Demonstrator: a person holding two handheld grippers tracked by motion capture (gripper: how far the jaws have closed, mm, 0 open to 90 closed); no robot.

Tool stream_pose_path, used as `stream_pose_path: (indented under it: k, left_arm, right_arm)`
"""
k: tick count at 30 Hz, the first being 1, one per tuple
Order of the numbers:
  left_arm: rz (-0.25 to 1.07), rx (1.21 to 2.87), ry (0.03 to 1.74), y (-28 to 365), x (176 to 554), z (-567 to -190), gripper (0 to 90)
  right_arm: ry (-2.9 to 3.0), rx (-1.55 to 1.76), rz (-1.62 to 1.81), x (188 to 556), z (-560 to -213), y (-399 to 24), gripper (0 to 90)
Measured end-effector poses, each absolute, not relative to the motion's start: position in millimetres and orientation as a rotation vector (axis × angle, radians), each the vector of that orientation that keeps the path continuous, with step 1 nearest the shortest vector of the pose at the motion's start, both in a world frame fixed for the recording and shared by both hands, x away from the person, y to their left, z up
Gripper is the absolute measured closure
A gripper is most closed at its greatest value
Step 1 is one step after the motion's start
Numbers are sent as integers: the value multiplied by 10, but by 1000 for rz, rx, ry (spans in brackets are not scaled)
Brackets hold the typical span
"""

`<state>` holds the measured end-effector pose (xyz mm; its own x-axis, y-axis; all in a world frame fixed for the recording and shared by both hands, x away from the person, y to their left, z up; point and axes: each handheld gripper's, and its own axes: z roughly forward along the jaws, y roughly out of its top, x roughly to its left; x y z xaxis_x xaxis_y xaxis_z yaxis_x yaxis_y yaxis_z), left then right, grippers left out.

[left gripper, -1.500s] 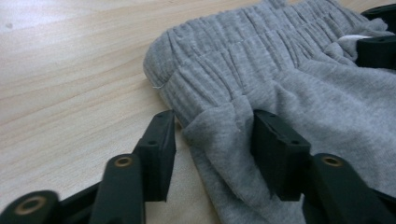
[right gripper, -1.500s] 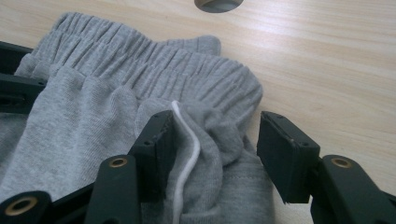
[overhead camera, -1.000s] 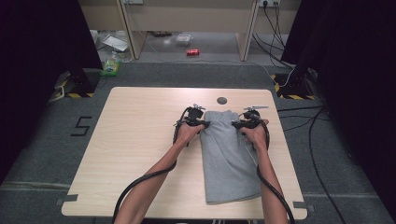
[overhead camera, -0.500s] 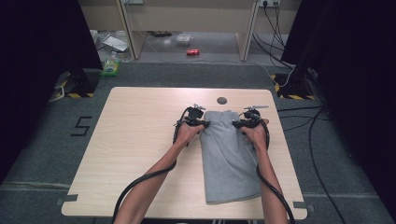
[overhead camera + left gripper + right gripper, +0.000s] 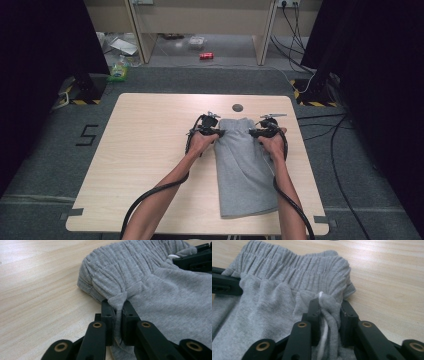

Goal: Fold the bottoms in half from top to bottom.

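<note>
Folded grey sweatpants (image 5: 245, 170) lie lengthwise on the right half of the wooden table (image 5: 150, 150), waistband at the far end. My left gripper (image 5: 216, 131) is at the waistband's left corner; in the left gripper view its jaws (image 5: 119, 306) are shut on a pinch of the grey fabric (image 5: 162, 297). My right gripper (image 5: 252, 132) is at the waistband's right corner. Its jaws (image 5: 328, 305) have just been closing and now squeeze a bunch of fabric (image 5: 274, 297) with a white drawstring (image 5: 323, 335) in it. Each gripper view shows the other gripper at the garment's far side.
A dark round hole (image 5: 237, 107) sits in the table just beyond the waistband. The table's left half is bare wood. On the floor behind are a red can (image 5: 206, 55), a green packet (image 5: 119, 72) and cables (image 5: 320, 125) to the right.
</note>
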<state>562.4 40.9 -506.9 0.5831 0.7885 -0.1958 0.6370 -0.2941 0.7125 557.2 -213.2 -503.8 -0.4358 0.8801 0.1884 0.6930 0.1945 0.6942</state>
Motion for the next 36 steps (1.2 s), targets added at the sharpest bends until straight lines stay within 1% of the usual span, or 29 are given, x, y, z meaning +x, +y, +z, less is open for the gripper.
stream_pose_path:
  k: [8, 15, 19, 24, 29, 36]
  left_arm:
    - [251, 2026, 1120, 427, 5619, -4995, 838]
    - [255, 2002, 1106, 434, 5619, -4852, 853]
    - [278, 1989, 1091, 440, 5627, -4730, 857]
    - [306, 1958, 1052, 458, 5612, -4484, 860]
    - [339, 1953, 980, 430, 5513, -4270, 862]
    - [344, 1950, 918, 421, 5311, -4153, 863]
  right_arm:
    - [2202, 1480, 1092, 5531, -4989, -2139, 786]
    - [2186, 1441, 1133, 5485, -4828, -2147, 790]
    - [2174, 1419, 1161, 5459, -4701, -2146, 791]
    - [2151, 1392, 1208, 5438, -4549, -2165, 792]
    - [2138, 1351, 1246, 5376, -4409, -2185, 793]
    - [2136, 1288, 1298, 5181, -4275, -2253, 792]
